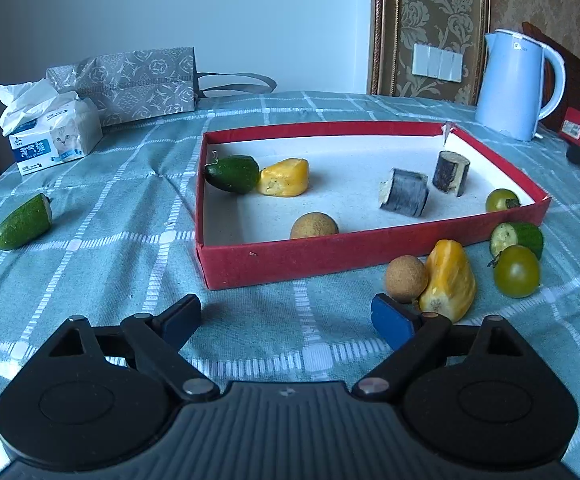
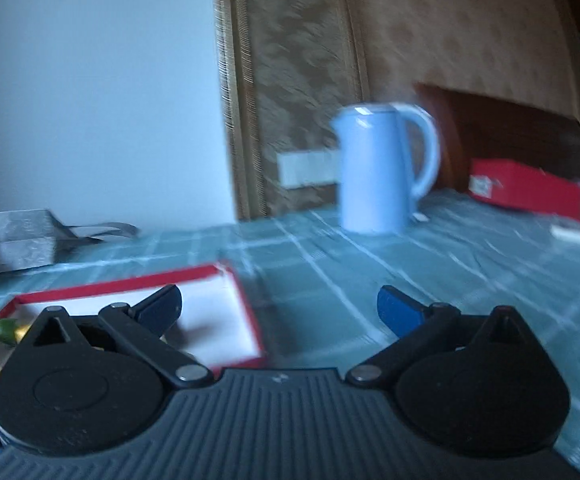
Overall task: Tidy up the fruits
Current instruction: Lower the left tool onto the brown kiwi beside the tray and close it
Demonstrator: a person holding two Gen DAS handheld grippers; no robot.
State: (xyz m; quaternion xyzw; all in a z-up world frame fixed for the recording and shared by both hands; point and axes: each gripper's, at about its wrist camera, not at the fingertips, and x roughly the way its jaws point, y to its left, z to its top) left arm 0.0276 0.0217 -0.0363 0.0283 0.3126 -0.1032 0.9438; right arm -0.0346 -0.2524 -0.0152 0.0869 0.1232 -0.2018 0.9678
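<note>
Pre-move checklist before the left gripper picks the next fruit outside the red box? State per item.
1. Left gripper open and holding nothing: ok.
2. Right gripper open and holding nothing: ok, though its view is motion-blurred.
3. Fruit left outside the red box: not ok. Longan, yellow piece, tomato and cucumber slice lie clustered at its near right corner; a green piece lies far left.
4. Clean grasp on the longan: not ok, it touches the yellow piece.
5. Free floor in the box for a drop: ok, bare patch in the middle.
6. Right gripper clear of the left's path: cannot tell.
</note>
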